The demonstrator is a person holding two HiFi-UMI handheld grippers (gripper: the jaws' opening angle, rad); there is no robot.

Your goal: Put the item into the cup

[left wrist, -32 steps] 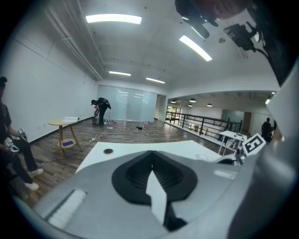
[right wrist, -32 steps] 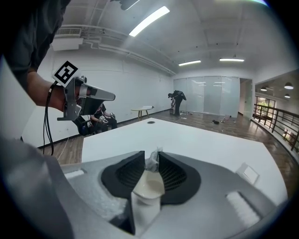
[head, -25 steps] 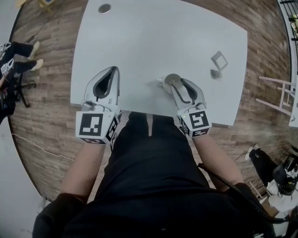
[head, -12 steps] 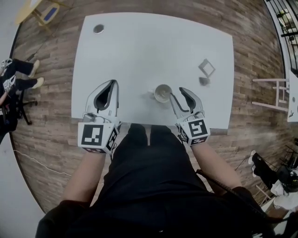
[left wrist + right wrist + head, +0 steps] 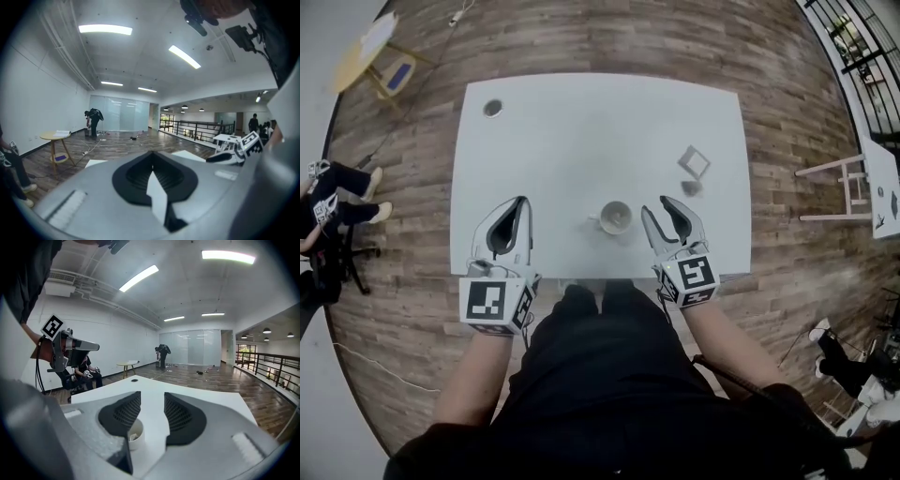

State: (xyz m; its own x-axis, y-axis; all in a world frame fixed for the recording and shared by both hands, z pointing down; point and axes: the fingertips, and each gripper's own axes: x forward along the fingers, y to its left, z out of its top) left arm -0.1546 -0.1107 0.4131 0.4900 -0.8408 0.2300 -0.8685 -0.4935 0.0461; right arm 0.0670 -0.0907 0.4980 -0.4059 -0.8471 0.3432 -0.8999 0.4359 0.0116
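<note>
Cup (image 5: 616, 217) stands on the bench (image 5: 581, 122) between both claws, and a small pale item (image 5: 133, 436) seems to lie inside it. The right claw (image 5: 656, 206) is parted and empty beside it. The left claw (image 5: 522, 200) is closed and empty. The placing looks done, so the next move is only to pull clear without nudging the cup.

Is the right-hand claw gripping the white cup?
No, the right gripper has its jaws apart and empty, while the cup stands free on the table.

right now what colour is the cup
The cup is white, seen best in the head view.
</note>
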